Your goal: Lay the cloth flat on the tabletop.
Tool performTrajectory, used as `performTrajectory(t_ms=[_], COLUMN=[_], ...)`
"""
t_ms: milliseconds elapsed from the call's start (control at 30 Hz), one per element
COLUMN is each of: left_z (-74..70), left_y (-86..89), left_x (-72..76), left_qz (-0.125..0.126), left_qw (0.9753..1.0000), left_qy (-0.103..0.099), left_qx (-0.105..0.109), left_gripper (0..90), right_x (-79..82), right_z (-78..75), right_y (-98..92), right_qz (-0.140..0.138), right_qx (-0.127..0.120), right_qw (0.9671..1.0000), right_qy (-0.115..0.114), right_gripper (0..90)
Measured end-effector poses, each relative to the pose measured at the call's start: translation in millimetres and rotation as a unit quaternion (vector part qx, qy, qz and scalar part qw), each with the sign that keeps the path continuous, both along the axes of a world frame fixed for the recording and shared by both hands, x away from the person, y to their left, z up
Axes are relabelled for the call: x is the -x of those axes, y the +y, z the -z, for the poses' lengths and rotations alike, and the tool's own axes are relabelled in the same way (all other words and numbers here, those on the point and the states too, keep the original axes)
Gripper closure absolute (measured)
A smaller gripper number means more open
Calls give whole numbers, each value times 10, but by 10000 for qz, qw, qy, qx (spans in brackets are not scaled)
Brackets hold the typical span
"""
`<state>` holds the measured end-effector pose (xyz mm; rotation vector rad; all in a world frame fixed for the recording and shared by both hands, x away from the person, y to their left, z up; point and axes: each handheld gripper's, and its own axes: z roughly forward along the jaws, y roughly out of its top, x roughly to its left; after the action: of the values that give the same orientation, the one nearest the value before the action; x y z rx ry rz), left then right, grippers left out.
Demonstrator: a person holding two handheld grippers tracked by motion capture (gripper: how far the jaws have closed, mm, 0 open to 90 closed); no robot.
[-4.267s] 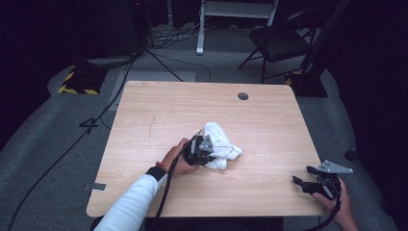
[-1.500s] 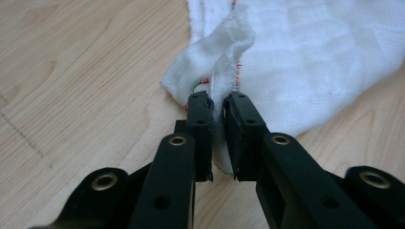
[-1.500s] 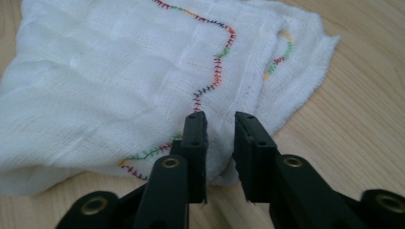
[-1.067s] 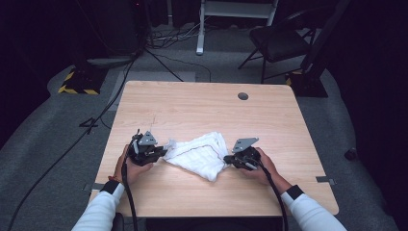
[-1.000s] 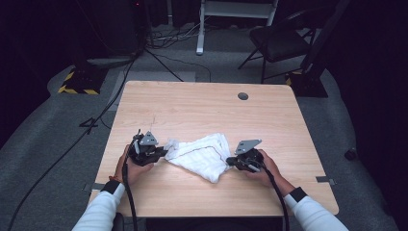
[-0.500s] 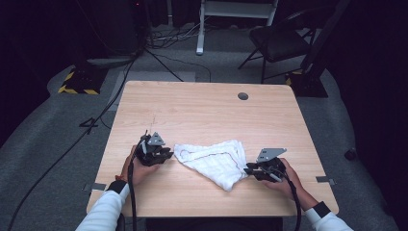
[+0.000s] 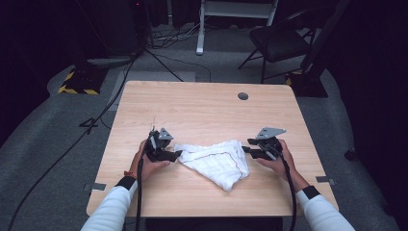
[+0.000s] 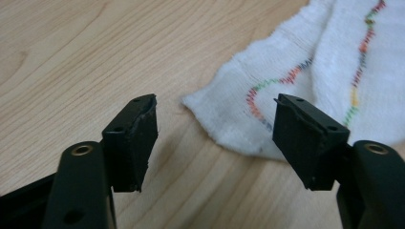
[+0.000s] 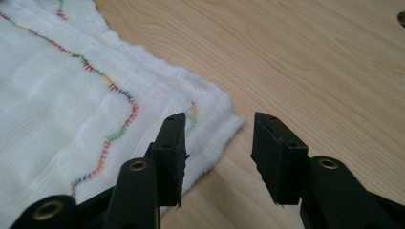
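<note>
From above, a pale wooden table (image 7: 207, 110) stands on grey carpet in a dark room, with a black chair (image 7: 279, 41), a white stand (image 7: 235, 14) and floor cables (image 7: 96, 120) beyond it. A round grommet hole (image 7: 243, 96) sits near the far edge. A white cloth (image 7: 216, 161) lies spread on the near half, between the left gripper (image 7: 175, 155) and right gripper (image 7: 246, 150).

In the left gripper view, the jaws stand wide apart, one cloth (image 8: 305, 71) corner lying between them on the wood.

In the right gripper view, the jaws are parted over the cloth's (image 9: 71, 95) opposite corner, its rainbow stitching (image 9: 114, 129) visible.
</note>
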<state>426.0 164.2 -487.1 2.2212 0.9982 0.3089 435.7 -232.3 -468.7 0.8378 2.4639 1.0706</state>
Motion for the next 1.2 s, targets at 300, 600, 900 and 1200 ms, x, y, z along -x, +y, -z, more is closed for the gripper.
performTrajectory(t_ms=[300,600,900,1200], left_z=[74,75,65,-28], left_y=[-90,-65,-50,-80], left_x=[-81,-86,-95,-124], left_qz=[69,187,480,570], left_qw=[9999,9998,9988,9981], left_qy=[78,-24,11,-219], left_qx=[-81,-52,77,4], left_gripper=[297,363,704,855], right_x=[-245,-372,-306,-236], right_z=[182,231,210,38], right_y=[249,216,252,212], right_qz=[56,24,-224,-207], right_qx=[389,45,93,-49], right_qw=[9990,9980,9980,9997], right_qy=[208,626,582,135], right_gripper=[481,563,831,848])
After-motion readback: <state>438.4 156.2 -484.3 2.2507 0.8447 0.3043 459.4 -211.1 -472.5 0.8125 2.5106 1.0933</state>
